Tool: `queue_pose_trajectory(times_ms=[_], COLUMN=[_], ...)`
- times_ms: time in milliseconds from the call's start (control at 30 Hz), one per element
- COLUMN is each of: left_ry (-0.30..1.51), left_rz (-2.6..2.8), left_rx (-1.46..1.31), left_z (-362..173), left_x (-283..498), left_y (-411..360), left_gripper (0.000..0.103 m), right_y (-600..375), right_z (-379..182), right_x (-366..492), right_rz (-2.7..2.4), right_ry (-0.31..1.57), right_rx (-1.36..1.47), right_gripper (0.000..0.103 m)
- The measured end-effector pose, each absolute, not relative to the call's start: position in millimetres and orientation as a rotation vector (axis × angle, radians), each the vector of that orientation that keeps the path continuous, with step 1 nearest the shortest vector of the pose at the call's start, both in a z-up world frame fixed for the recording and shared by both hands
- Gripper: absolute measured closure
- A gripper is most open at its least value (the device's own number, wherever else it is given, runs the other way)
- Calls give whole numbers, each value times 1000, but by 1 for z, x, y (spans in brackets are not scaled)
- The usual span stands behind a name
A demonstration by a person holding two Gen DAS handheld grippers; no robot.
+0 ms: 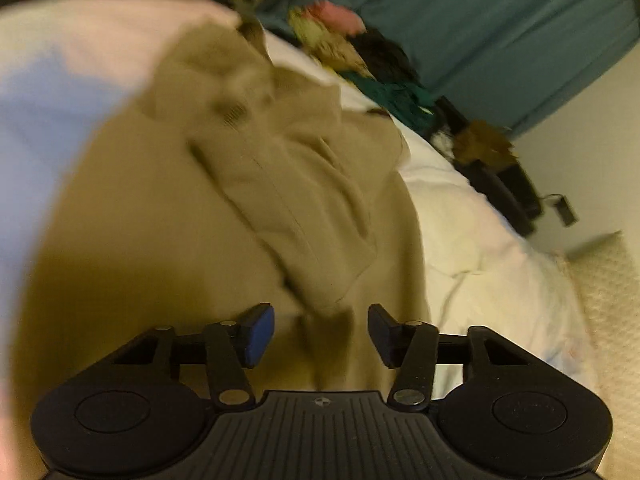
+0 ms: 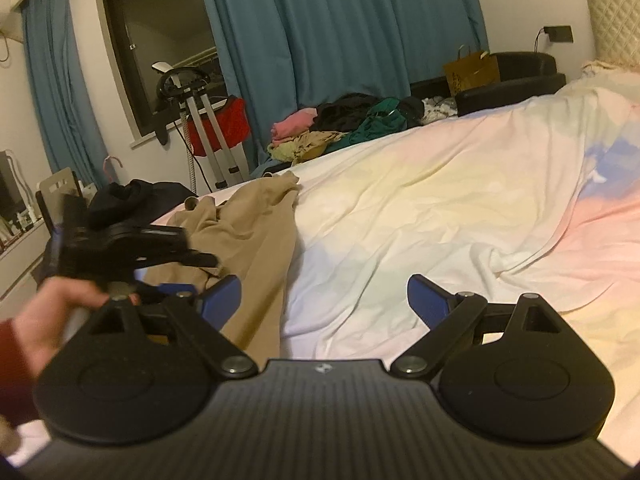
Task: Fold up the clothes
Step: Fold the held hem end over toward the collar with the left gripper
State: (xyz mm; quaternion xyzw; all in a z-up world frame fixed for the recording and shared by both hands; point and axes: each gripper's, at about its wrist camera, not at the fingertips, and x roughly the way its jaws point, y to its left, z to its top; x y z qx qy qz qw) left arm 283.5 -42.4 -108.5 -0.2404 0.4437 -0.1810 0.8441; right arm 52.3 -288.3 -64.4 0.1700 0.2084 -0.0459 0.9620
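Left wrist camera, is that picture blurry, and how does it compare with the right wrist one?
Left wrist view: motion blur smears the tan garment and bedsheet, while the left gripper stays sharp. Right wrist view: mostly crisp, dim warm light, fisheye bending the curtains; only the hand blurs.

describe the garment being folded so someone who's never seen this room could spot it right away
Start at the big bed with the pastel-tinted white sheet. On its near left part, away from the heap of mixed clothes by the teal curtains, lies a crumpled tan fabric garment. It is the only clothing on the sheet, plain beige, right beneath the open left gripper.
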Motion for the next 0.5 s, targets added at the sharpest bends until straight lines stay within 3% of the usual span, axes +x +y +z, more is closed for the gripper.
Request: queue_pose_trajectory(times_ms=[33, 67, 133, 500], left_ry=[937, 937, 902, 890], left_rz=[-377, -372, -389, -346], left_rx=[-511, -515, -481, -175], left_z=[-113, -118, -114, -90], left_x=[293, 303, 307, 323], left_y=[-47, -51, -57, -72], left_gripper=[71, 73, 91, 96], right_y=[-288, -288, -285, -276], right_z=[-66, -68, -73, -95], right_x=[56, 60, 69, 92], right_rz=[-89, -85, -64, -12], right_ry=[426, 430, 449, 530], right_rx=[352, 360, 366, 392], right_gripper=[12, 12, 12, 12])
